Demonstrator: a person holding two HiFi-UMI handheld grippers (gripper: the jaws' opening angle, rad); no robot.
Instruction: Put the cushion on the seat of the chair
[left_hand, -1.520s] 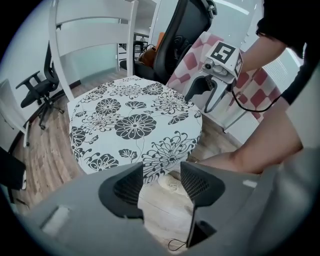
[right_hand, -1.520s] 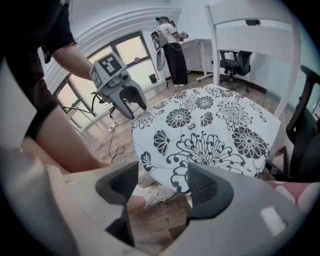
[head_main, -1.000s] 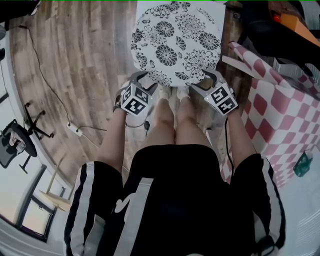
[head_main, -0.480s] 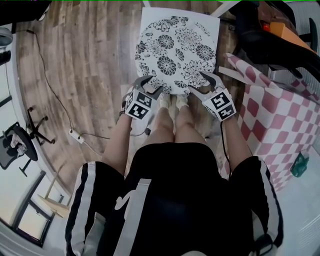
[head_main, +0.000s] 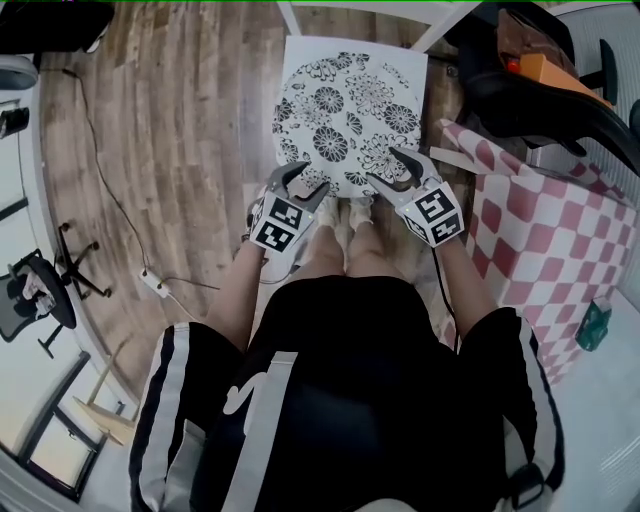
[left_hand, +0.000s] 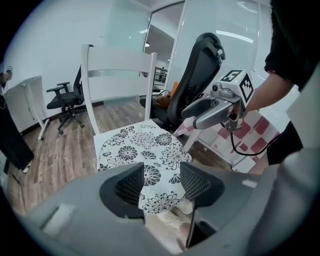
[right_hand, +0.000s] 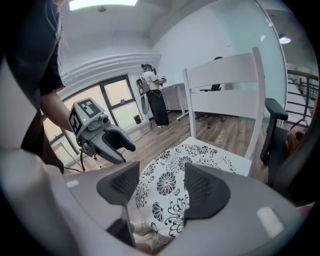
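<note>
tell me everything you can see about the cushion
The cushion is a thin, soft-looking fabric pad, white with black flower prints and rounded corners. It lies flat on the white chair seat, covering most of it, and its near edge seems to hang slightly over the front. The left hand-held gripper and right hand-held gripper sit at its near corners, jaws apart, so neither grips it.
</note>
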